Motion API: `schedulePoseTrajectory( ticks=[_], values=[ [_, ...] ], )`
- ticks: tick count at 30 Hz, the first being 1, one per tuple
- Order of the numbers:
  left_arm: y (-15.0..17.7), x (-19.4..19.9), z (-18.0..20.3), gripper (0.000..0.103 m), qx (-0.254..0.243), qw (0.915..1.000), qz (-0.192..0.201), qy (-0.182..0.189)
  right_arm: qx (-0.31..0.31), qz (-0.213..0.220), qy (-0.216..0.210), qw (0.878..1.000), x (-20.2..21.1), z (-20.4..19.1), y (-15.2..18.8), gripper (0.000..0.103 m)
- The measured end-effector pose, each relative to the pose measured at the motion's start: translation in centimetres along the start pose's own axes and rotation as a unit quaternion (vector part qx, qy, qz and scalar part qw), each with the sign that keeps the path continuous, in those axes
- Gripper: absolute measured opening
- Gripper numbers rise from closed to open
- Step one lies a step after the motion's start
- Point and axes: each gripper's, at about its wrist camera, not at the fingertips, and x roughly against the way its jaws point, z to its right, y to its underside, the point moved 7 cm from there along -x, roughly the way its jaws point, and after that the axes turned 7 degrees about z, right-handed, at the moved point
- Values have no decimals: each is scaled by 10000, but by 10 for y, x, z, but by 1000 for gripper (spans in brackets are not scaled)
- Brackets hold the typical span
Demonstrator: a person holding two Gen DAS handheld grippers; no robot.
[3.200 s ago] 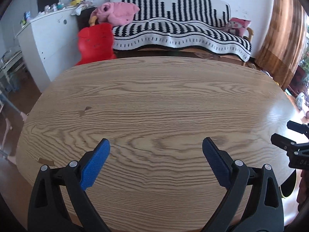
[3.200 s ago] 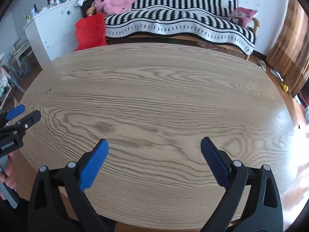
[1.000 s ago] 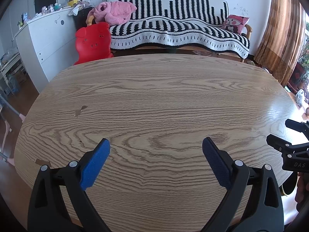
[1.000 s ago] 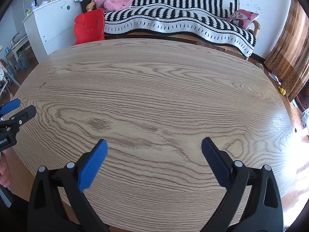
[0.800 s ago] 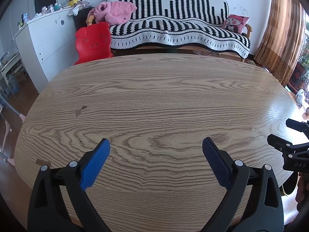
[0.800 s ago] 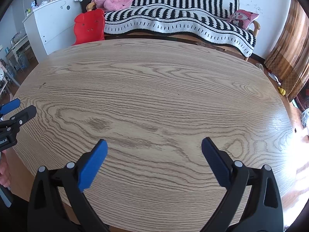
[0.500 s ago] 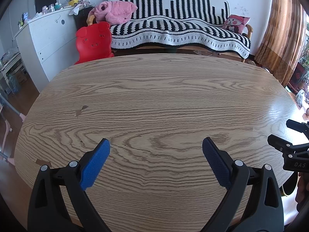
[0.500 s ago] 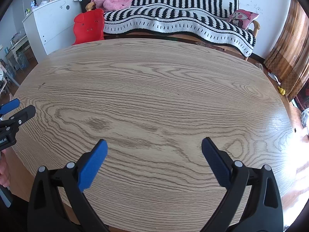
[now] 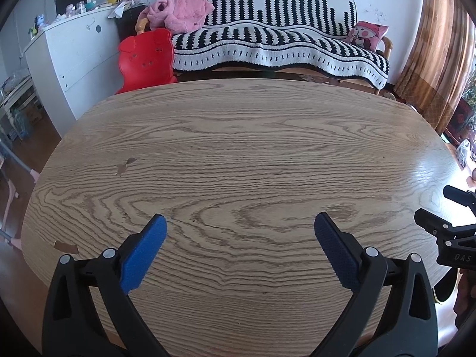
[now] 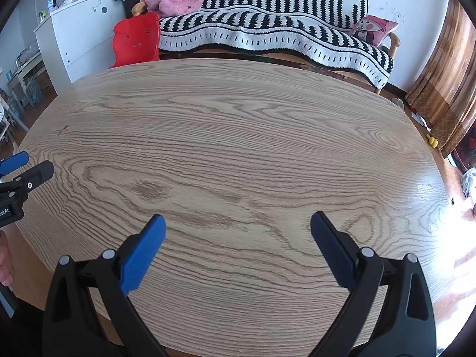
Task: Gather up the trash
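My left gripper (image 9: 240, 226) is open and empty, its blue pads wide apart over the near part of an oval wooden table (image 9: 238, 148). My right gripper (image 10: 237, 224) is also open and empty over the same table (image 10: 226, 136). Each gripper shows at the edge of the other's view: the right one (image 9: 455, 223) at the far right, the left one (image 10: 20, 175) at the far left. I see no piece of trash on the table top in either view. A small brown scrap or mark (image 9: 66, 247) lies at the table's near left edge.
Behind the table stands a sofa with a black and white striped cover (image 9: 282, 44), a pink blanket (image 9: 178, 12) and a pink cushion (image 9: 367, 34). A red pig-shaped chair (image 9: 145, 58) and a white cabinet (image 9: 74, 56) are at the back left. Brown curtains (image 9: 440, 59) hang at the right.
Both grippers have stayed open and almost still over the last second. Compared with 3.2 s ago the views have shifted slightly and the blur is gone.
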Motion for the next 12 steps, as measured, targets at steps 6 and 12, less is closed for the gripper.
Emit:
schedulePoseTrajectory(
  ticks=[6,12],
  values=[
    [-1,1,2,97,-57,10000,22,-62,18,5,38,10000,0,2,-1,96],
    [0,-2,-1,97,45,9999,-79,-82,17,6,47,10000,0,2,-2,96]
  ],
)
